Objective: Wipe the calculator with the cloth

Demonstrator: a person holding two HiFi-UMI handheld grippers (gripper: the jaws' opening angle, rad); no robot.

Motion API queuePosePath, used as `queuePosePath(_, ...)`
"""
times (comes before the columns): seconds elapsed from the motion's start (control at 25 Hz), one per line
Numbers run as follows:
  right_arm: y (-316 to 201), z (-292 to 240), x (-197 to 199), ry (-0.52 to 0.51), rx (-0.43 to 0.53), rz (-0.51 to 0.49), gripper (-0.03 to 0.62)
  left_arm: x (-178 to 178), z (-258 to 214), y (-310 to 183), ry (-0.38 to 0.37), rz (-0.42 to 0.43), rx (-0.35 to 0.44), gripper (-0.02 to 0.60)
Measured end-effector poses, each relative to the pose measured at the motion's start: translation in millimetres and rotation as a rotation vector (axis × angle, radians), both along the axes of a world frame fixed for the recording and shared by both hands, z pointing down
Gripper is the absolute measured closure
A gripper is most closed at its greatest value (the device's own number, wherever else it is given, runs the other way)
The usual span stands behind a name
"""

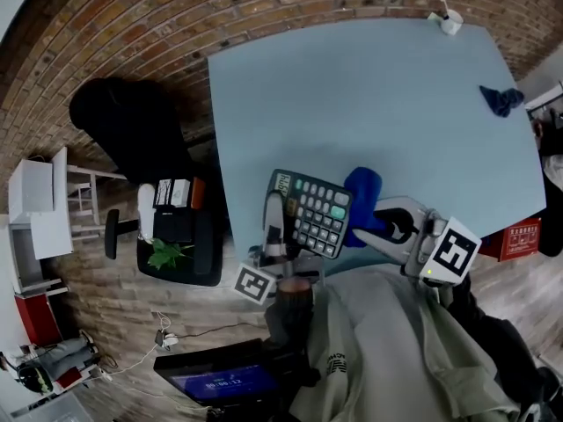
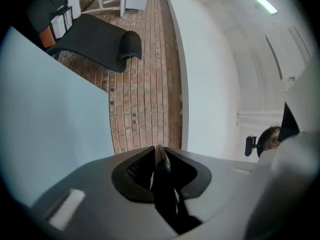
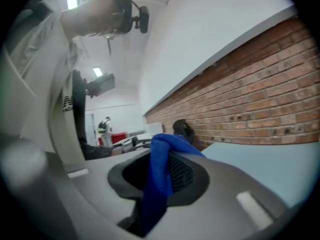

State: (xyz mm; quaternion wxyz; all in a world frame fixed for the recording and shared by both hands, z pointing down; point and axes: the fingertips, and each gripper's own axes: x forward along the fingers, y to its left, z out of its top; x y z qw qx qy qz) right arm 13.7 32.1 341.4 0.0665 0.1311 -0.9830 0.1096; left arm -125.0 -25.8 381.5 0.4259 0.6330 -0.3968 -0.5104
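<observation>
In the head view a dark calculator (image 1: 312, 211) with grey and green keys is held up, tilted, over the near edge of the light blue table (image 1: 369, 104). My left gripper (image 1: 274, 225) is shut on its left edge. The left gripper view shows the calculator (image 2: 161, 160) edge-on as a thin dark strip pinched between the jaws of the left gripper (image 2: 158, 171). My right gripper (image 1: 376, 225) is shut on a blue cloth (image 1: 364, 192), bunched against the calculator's right side. In the right gripper view the cloth (image 3: 159, 169) hangs from the right gripper (image 3: 162, 176).
A second dark blue cloth (image 1: 501, 100) lies at the table's right edge, and a small white object (image 1: 449, 22) stands at the far corner. Left of the table, on the brick floor, are a black chair (image 1: 132, 126) and a black tray of items (image 1: 180, 236).
</observation>
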Motion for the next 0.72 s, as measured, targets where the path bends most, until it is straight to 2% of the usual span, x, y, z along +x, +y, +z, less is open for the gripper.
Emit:
queuePosePath(0.08, 32.9, 4.3, -22.8, 0.006, -0.021, -0.14, 0.522, -6.8, 1.3, -1.3, 0.047, -0.008, 0.004, 0.545)
queuePosePath(0.12, 44.7, 4.7, -31.4, -0.013, -0.036, -0.179, 0.521, -9.0, 0.9, -2.0, 0.072, -0.002, 0.011, 0.545)
queuePosePath(0.2, 52.8, 3.0, -38.7, -0.073, -0.079, -0.192, 0.52, -11.2, -1.3, -2.6, 0.12, 0.027, 0.03, 0.545)
queuePosePath(0.32, 40.9, -3.2, -32.5, -0.16, -0.117, -0.154, 0.521, -6.7, -7.2, -1.3, 0.208, 0.104, 0.077, 0.543)
queuePosePath(0.4, 21.5, -9.7, -23.9, -0.223, -0.096, -0.101, 0.52, 1.7, -13.1, 1.5, 0.24, 0.161, 0.107, 0.545)
queuePosePath(0.48, -6.4, -13.8, -11.9, -0.284, -0.082, -0.002, 0.52, 17.2, -20.2, 5.6, 0.237, 0.227, 0.134, 0.545)
queuePosePath(0.6, -36.4, -11.4, 0.7, -0.353, -0.143, 0.114, 0.52, 45.4, -28.3, 11.4, 0.214, 0.322, 0.161, 0.545)
queuePosePath(0.72, -28.7, -7.4, -6.5, -0.393, -0.222, 0.051, 0.52, 48.4, -27.4, 12.8, 0.278, 0.334, 0.17, 0.545)
